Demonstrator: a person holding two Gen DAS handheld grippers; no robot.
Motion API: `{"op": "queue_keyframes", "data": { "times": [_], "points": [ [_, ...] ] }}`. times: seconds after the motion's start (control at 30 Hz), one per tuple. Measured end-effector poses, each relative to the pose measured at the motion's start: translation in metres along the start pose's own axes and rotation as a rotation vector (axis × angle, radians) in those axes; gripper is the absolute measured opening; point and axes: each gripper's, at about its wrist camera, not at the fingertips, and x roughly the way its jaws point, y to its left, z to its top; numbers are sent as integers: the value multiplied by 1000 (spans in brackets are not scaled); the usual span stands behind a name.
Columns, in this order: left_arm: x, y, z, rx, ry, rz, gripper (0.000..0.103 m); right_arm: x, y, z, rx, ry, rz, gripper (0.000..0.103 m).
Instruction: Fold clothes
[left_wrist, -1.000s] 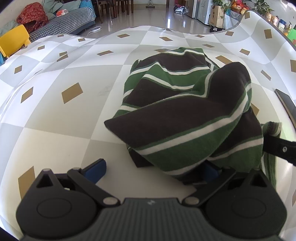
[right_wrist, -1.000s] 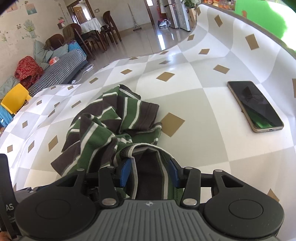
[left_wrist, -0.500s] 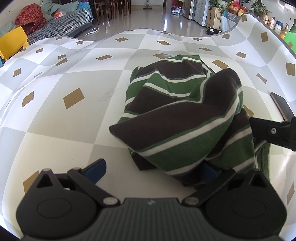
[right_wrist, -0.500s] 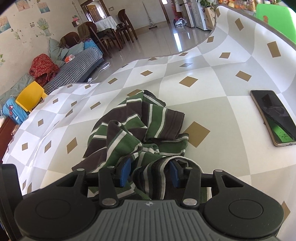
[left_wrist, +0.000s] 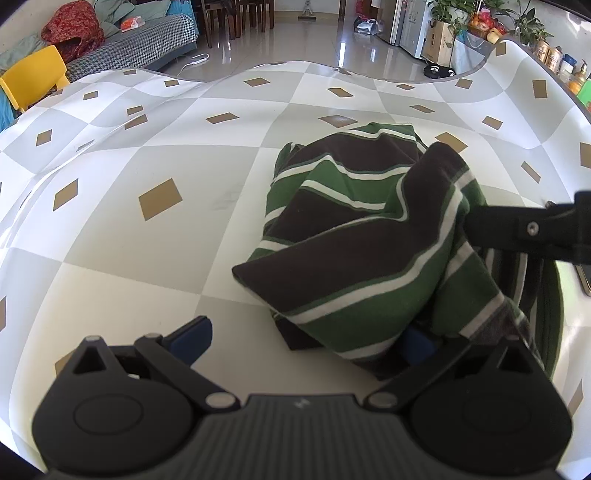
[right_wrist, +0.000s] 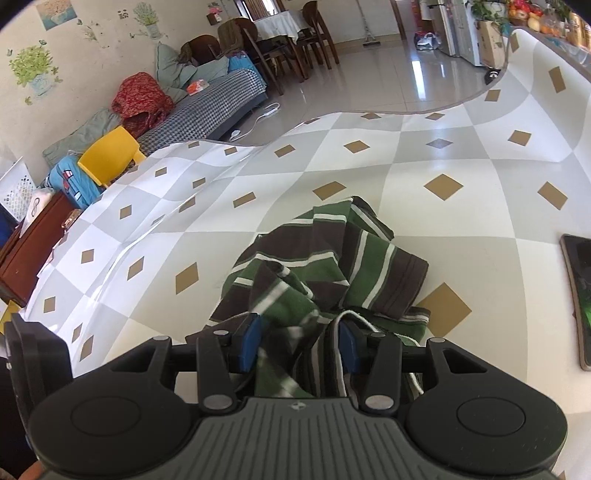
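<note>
Checkered in white and grey with small gold diamonds, the tablecloth (left_wrist: 155, 155) covers the whole work surface, and beyond its far edge we see a tiled floor, a houndstooth sofa (right_wrist: 207, 110) and a yellow chair (right_wrist: 107, 155); on the cloth lies the striped garment (left_wrist: 362, 236), green, dark brown and white, bunched in a loose heap near the middle and a little to our right. We hold the left gripper (left_wrist: 303, 336) low at the near edge of the heap with its jaws spread wide; its left blue pad sits over bare cloth, apart from the fabric, while its right pad is half hidden under a drooping fold, so it grips nothing. We hold the right gripper (right_wrist: 301, 341) with its blue pads drawn in against a bundle of the garment, the fabric pinched between them and rising toward the camera; in the left view its black finger reaches in from the right edge against the heap. A phone (right_wrist: 580, 295) lies flat on the tablecloth, well apart to the right.
</note>
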Motion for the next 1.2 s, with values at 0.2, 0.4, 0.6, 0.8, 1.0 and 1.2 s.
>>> {"op": "queue_keyframes", "data": {
  "times": [0.2,0.4,0.6,0.8,1.0,1.2],
  "points": [
    [4,2,2,-24,16,-5,103,6,-5,16,-3,20,43,44],
    [11,3,4,-42,43,-6,103,11,-9,23,11,36,99,45],
    [17,5,7,-59,61,-14,103,5,-13,25,-22,32,73,45],
    [22,5,8,-68,74,-17,103,-7,-29,30,7,-10,65,46],
    [25,4,9,-72,77,-17,103,13,-27,30,34,15,65,46],
    [27,3,10,-68,71,-16,103,33,-25,30,60,41,64,46]
  ]
}}
